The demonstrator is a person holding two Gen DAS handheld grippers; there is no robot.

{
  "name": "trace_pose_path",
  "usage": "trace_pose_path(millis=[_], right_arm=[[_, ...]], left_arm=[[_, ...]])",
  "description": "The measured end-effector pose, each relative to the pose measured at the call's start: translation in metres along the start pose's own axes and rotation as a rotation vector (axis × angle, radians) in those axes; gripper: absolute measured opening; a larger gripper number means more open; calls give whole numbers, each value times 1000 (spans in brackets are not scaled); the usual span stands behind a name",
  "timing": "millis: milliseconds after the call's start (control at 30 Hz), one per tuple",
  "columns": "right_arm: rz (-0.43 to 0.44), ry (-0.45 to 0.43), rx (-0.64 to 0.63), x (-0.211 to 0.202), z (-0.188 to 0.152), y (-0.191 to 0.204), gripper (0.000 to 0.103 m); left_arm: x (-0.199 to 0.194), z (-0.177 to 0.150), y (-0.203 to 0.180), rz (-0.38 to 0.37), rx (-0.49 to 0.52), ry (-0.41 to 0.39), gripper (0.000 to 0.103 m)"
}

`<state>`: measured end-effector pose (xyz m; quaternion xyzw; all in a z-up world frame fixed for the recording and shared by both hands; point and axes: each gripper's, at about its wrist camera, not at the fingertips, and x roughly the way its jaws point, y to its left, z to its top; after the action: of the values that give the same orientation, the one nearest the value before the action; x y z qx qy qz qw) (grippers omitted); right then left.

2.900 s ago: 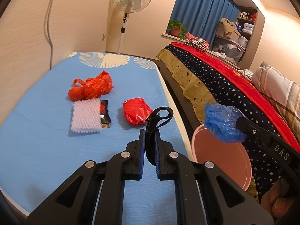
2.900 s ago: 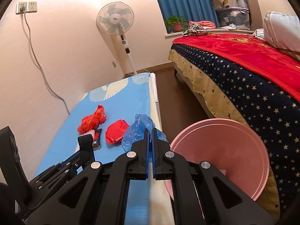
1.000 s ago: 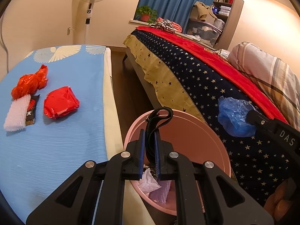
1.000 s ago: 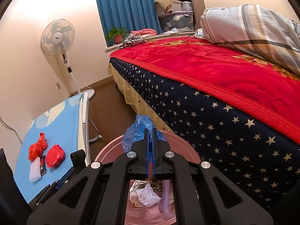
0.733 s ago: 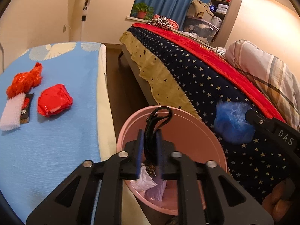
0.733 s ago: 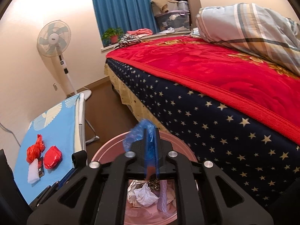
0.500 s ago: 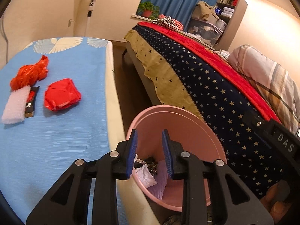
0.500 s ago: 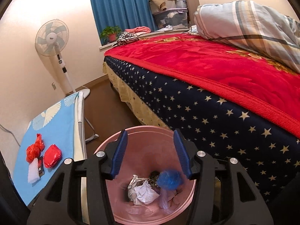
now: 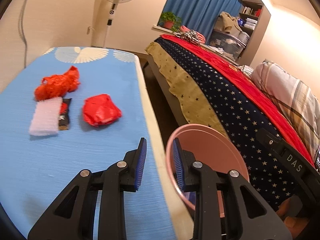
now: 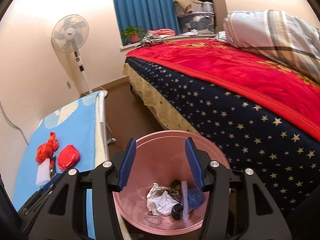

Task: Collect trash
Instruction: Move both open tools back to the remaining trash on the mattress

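Both grippers are standing empty, so the step in hand, as a judgement, is going back to the tabletop for more trash. The left gripper (image 9: pixel 159 156) is hanging over the right edge of the blue ribbed tabletop (image 9: pixel 60 160), its blue-padded jaws a little apart with nothing between them. The right gripper (image 10: pixel 160 160) is hovering above the round pink plastic bin (image 10: pixel 216 156), jaws wide apart and holding nothing; the bin is standing on the floor between the tabletop's right edge and the star-patterned bed (image 10: pixel 250 124).

Inside the bin are lying a crumpled white paper (image 10: pixel 160 200), a crumpled blue plastic bag (image 10: pixel 195 197) and a small black item (image 10: pixel 177 210).

Four pieces are waiting on the tabletop:
- the folded red plastic bag (image 9: pixel 101 110), nearest the right edge
- the knotted orange-red plastic bag (image 9: pixel 57 85), further toward the far left
- the white bubble-wrap sheet (image 9: pixel 45 117), touching the knotted bag
- the small black snack wrapper (image 9: pixel 65 117), tucked against the sheet's right side

Doing it well probably means sending the left gripper to the folded red bag first, opening wider beforehand, and pinching a raised fold, since thin plastic may slip. The flat wrapper will likely need a scrape at its edge.
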<state>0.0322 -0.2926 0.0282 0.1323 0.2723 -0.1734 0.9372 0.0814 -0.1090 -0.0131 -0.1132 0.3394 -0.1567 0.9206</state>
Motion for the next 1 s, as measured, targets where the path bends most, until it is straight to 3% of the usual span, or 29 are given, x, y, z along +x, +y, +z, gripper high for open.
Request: trace_pose_path(millis=[533, 1000], right_arm=[[137, 5, -48, 11, -10, 49, 50], [313, 73, -80, 48, -24, 106, 50]], left_arm=[[-18, 5, 65, 134, -82, -63, 27], [-21, 12, 123, 299, -189, -108, 27]])
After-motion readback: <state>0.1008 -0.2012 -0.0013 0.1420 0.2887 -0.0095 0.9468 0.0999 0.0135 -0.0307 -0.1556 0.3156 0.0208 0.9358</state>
